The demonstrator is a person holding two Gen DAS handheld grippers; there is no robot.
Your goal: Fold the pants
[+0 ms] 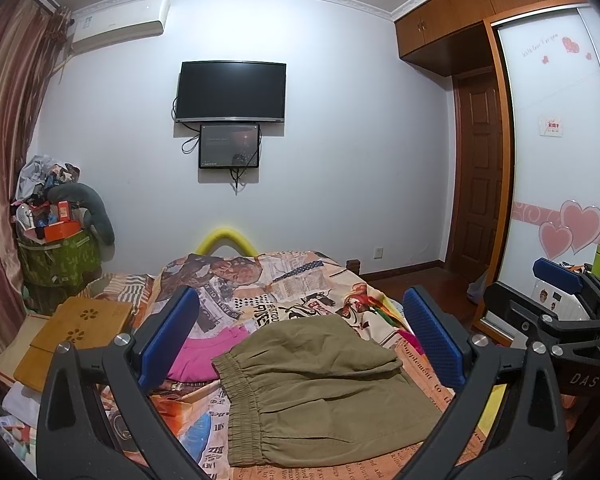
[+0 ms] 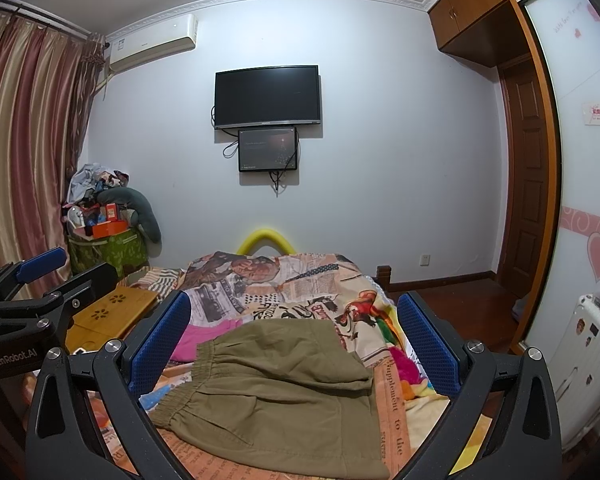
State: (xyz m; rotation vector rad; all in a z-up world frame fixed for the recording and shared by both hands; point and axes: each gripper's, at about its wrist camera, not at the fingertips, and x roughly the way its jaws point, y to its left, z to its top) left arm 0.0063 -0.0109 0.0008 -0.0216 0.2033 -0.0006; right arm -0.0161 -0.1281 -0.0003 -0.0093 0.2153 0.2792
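Observation:
Olive-green pants (image 1: 320,392) lie folded on the patterned bedspread (image 1: 280,292), the elastic waistband toward the left. My left gripper (image 1: 300,336) hovers above them, open, its blue pads wide apart with nothing between. In the right wrist view the same pants (image 2: 284,392) lie below my right gripper (image 2: 296,340), which is also open and holds nothing. The right gripper's body (image 1: 560,312) shows at the right edge of the left wrist view. The left gripper's body (image 2: 32,304) shows at the left edge of the right wrist view.
A pink garment (image 1: 204,356) lies on the bed left of the pants. A wooden lap desk (image 1: 76,332) sits on the bed's left side. A green hamper piled with clutter (image 1: 56,240) stands by the curtain. A white suitcase (image 2: 580,364) and wardrobe are at the right.

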